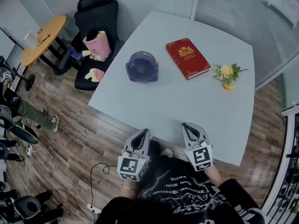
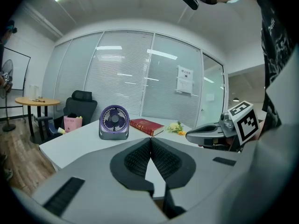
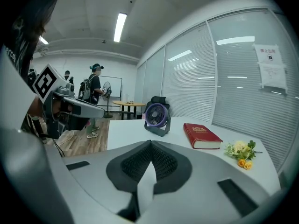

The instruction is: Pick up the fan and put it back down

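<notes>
While standing at the near edge of the white counter (image 1: 177,101), holds the left hand-held gripper (image 1: 143,135) and the right hand-held gripper (image 1: 188,128) side by side, a little apart, both aimed across the counter and tipped slightly downward. Shows each pair of jaws pressed fully together in its own gripper view, ribbed black pads meeting along a single line, with nothing caught between them. Touches nothing on the counter with either one. Finds the purple fan (image 1: 142,66) upright on its base toward the far left part of the counter, well apart from both hand-held grippers, round grille turned toward the near edge. Just to the right of the fan, not touching it: a red book (image 1: 187,58) with gold print, lying flat and closed. Farther right, near the counter's edge: a small bunch of yellow flowers (image 1: 227,73) on its side. Beyond the far left corner, on the wood floor: a black office chair (image 1: 96,13) with a pink bag (image 1: 96,43) on the seat, and a round wooden table (image 1: 44,38) past it.
</notes>
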`<state>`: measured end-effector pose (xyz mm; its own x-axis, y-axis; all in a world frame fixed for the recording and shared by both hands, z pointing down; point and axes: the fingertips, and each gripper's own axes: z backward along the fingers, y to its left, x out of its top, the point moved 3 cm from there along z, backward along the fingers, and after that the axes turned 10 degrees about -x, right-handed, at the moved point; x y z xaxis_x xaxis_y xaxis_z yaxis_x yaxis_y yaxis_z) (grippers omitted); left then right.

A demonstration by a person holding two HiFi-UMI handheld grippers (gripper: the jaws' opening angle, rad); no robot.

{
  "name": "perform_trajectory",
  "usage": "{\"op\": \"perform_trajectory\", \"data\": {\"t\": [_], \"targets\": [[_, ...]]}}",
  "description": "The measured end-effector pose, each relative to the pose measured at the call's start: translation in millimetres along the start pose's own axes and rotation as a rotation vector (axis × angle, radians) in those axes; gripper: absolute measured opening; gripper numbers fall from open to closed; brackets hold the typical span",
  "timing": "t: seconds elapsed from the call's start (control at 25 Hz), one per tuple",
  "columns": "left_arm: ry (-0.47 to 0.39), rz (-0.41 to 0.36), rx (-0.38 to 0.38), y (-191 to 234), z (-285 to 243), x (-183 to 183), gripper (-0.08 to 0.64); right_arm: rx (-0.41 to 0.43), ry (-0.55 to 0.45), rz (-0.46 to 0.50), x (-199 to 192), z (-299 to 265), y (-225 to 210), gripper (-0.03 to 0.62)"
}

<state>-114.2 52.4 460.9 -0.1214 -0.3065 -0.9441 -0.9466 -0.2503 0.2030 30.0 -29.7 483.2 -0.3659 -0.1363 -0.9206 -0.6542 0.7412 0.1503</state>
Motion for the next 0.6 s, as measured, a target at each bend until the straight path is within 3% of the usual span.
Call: {"op": "perform_trajectory", "data": {"t": [0.6], "targets": [[0.034, -0.019, 0.006, 5.0, 6.5, -8.2, 0.02, 0.014, 0.007, 0.019, -0.3, -5.6, 4.4, 0.006]]}}
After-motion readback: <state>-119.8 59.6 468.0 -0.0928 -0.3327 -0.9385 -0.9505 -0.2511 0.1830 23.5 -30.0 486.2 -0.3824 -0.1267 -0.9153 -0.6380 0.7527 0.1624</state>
